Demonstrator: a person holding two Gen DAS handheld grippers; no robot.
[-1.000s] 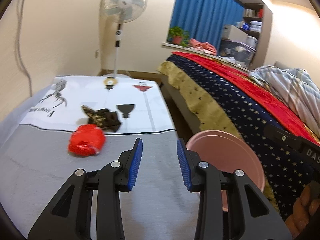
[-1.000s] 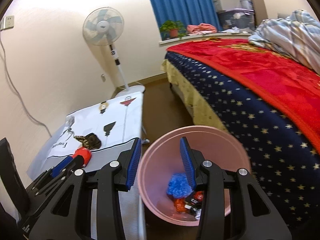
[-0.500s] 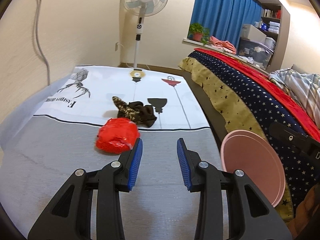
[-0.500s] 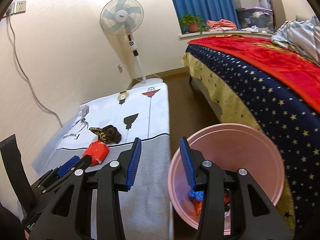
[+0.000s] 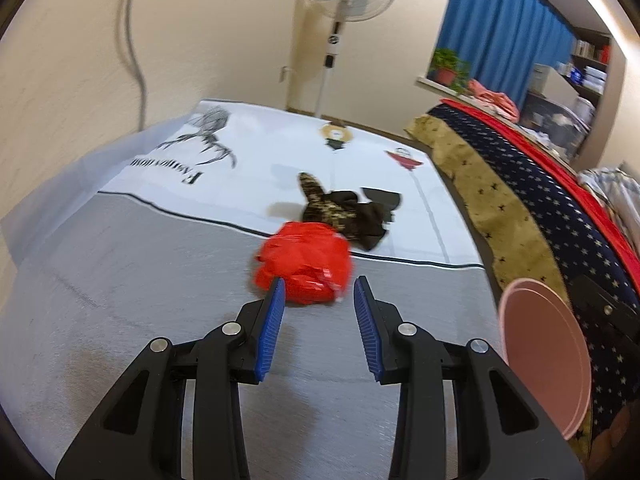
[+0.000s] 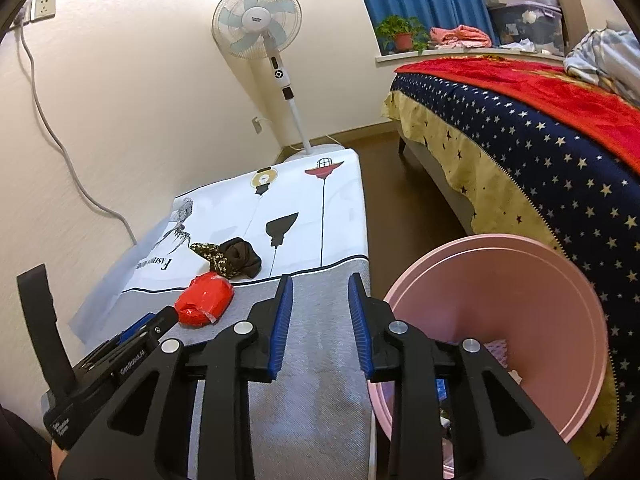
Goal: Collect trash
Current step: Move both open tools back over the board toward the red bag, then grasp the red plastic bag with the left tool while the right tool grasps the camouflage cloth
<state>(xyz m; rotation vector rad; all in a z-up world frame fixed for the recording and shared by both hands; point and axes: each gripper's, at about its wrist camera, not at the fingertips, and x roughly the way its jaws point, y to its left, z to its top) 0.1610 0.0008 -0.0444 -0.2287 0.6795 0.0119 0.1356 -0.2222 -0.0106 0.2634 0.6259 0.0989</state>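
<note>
A crumpled red plastic wrapper (image 5: 306, 266) lies on the grey part of the cloth-covered table (image 5: 140, 280); it also shows in the right wrist view (image 6: 204, 300). My left gripper (image 5: 319, 294) is open, its tips just short of the wrapper on either side. A dark patterned crumpled cloth (image 5: 344, 212) lies just behind the wrapper. My right gripper (image 6: 320, 294) is open and empty above the table's right edge. A pink bin (image 6: 532, 300) with some trash inside stands on the floor to the right of the table.
A bed (image 6: 540, 140) with a starred blanket runs along the right. A standing fan (image 6: 260, 32) is behind the table by the wall. A cable (image 6: 52, 132) hangs down the left wall. The left gripper's body (image 6: 100, 368) shows at the lower left of the right wrist view.
My left gripper has swung left and moved forward, so the red wrapper now sits right at its open tips. My right gripper has shifted left, away from over the bin.
</note>
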